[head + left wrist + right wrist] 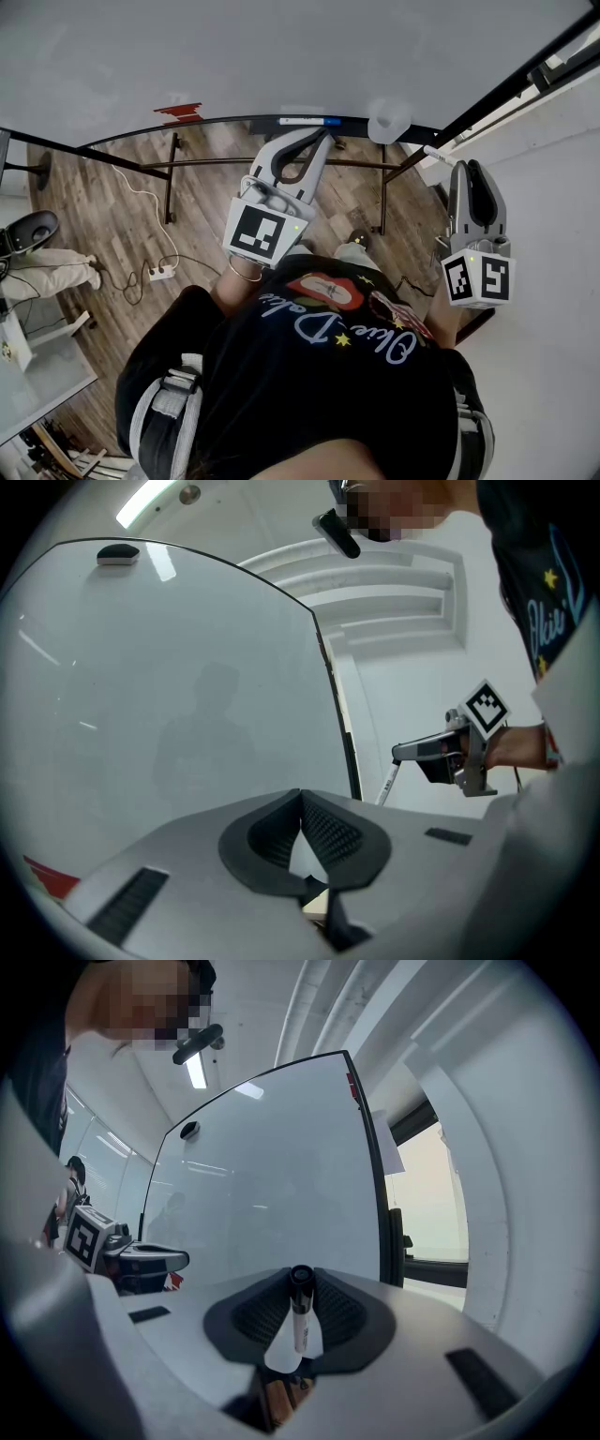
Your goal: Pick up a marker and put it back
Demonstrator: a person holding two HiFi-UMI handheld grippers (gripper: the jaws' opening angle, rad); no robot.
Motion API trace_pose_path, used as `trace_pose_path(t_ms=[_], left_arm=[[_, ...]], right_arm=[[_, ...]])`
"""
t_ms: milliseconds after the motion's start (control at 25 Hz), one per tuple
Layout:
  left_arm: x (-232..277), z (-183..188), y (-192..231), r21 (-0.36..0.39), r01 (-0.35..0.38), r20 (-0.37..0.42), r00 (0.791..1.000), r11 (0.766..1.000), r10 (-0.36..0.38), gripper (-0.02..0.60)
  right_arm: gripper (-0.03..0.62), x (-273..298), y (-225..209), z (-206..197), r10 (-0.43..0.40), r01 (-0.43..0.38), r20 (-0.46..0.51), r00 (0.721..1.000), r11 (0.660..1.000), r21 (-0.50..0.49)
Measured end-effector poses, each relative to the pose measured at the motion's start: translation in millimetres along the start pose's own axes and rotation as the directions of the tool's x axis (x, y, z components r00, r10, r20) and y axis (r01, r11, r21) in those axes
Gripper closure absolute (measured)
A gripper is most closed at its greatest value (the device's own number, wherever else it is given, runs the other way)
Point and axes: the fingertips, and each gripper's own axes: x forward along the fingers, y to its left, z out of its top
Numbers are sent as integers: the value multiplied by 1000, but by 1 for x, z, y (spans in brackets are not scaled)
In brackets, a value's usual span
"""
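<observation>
My right gripper (466, 169) is shut on a white marker (300, 1321) with a black cap (301, 1278), which stands up between the pads. From above, the marker (438, 155) sticks out to the left of the jaws, off the right end of the whiteboard (281, 56). From the left gripper view, the same marker (386, 782) hangs below the right gripper (412, 752). My left gripper (322, 138) is shut with nothing in it, its tips (300, 797) touching. It hovers just by the board's tray (244, 120), where a blue-capped marker (307, 121) lies.
A white object (389, 125) sits at the tray's right end and a red item (178, 112) is on the board at left. The board's stand legs (171, 178), a cable and power strip (161, 273) are on the wooden floor. A white wall (553, 187) is close on the right.
</observation>
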Motion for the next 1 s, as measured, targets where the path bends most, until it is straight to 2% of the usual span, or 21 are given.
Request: trace_pose_path(t_ms=[440, 800, 1000], left_arm=[[-2, 1, 8, 3, -42, -2, 999, 999, 42, 578], [-4, -2, 19, -5, -110, -14, 994, 994, 110, 577], [-6, -4, 28, -3, -160, -25, 987, 987, 160, 578]], right_arm=[[522, 19, 2, 7, 54, -54, 12, 998, 998, -15], [522, 52, 9, 1, 140, -140, -15, 990, 989, -39], [522, 70, 16, -7, 189, -189, -29, 982, 982, -18]])
